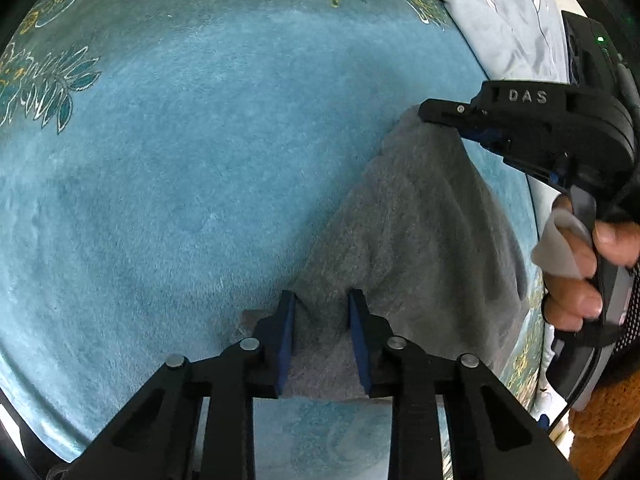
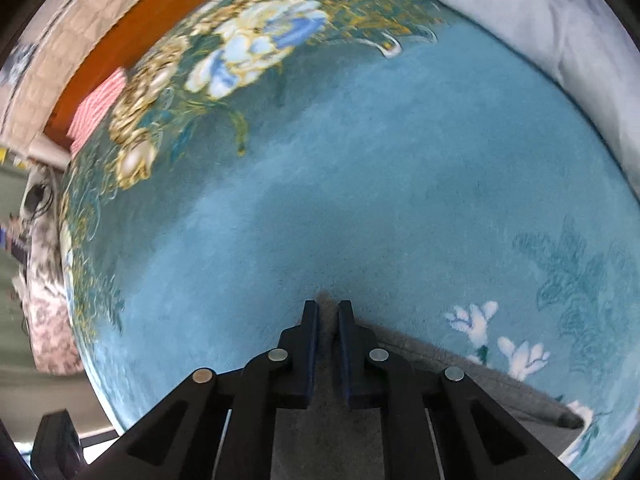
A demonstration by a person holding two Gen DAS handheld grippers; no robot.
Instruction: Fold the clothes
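Observation:
A grey fleecy garment point(image 1: 420, 232) hangs above a teal floral blanket point(image 1: 180, 180), stretched between both grippers. My left gripper point(image 1: 322, 300) is shut on one corner of it, with cloth bunched between the blue pads. My right gripper point(image 1: 430, 114), seen from the side at the right of the left wrist view, is shut on the other corner and holds it higher. In the right wrist view the right gripper point(image 2: 328, 308) pinches the grey garment point(image 2: 460, 364), whose edge runs down to the right.
The teal blanket point(image 2: 360, 180) covers a bed. A pale grey pillow point(image 2: 540, 20) lies at the far right, also in the left wrist view point(image 1: 500, 12). An orange headboard point(image 2: 132, 36) and a red striped cloth point(image 2: 96, 108) are at the far left.

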